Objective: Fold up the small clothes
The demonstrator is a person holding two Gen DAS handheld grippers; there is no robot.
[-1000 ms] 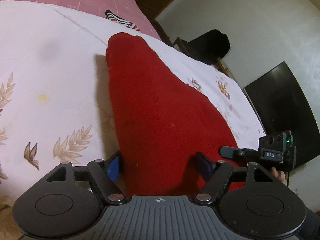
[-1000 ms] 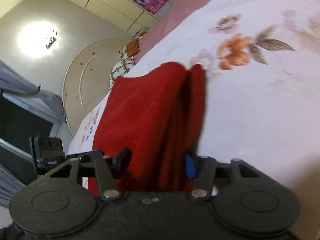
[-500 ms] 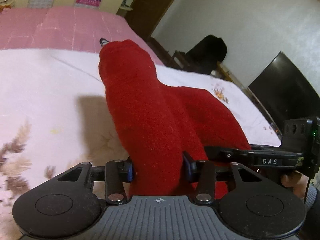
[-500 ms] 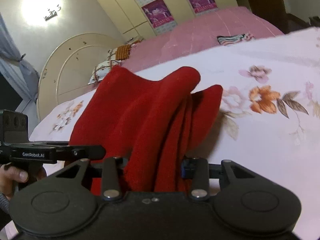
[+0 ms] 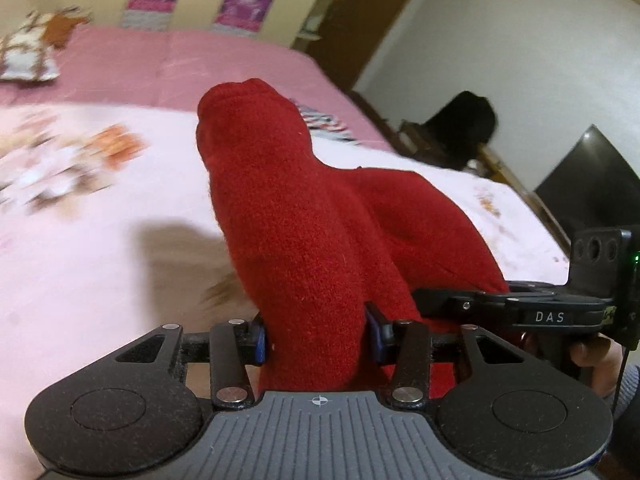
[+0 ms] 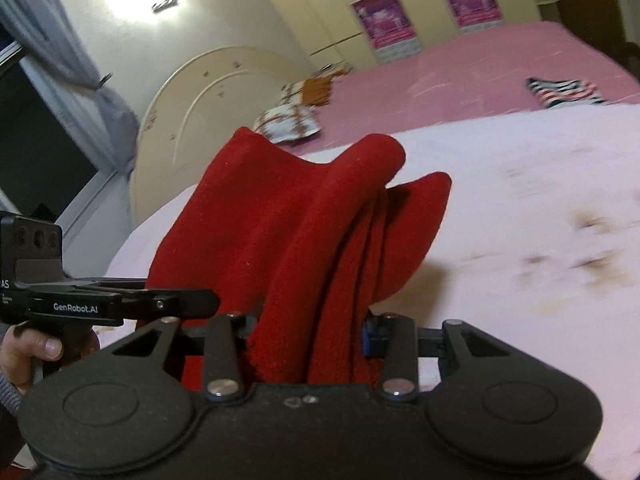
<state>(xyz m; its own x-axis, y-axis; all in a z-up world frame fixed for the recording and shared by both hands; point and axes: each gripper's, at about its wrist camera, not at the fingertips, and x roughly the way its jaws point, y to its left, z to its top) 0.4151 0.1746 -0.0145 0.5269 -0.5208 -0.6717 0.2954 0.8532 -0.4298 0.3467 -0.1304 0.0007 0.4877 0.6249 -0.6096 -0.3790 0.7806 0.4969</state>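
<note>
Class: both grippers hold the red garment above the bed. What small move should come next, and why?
Probably carry it forward and lower it so its free end lays onto the floral sheet: the left gripper and right gripper both clamp the red garment, which hangs bunched.

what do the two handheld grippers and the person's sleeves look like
Both grippers are matte black with round side discs, silver pins and blue finger pads. The left gripper reads GenRobot.AI; the right gripper reads DAS, with a green light. Sleeves are grey knit.

Pink bedspread (image 6: 480,64), striped cloth (image 6: 566,92) on it, patterned pillow (image 6: 290,122), arched headboard (image 6: 208,96), dark screen (image 5: 588,184)
</note>
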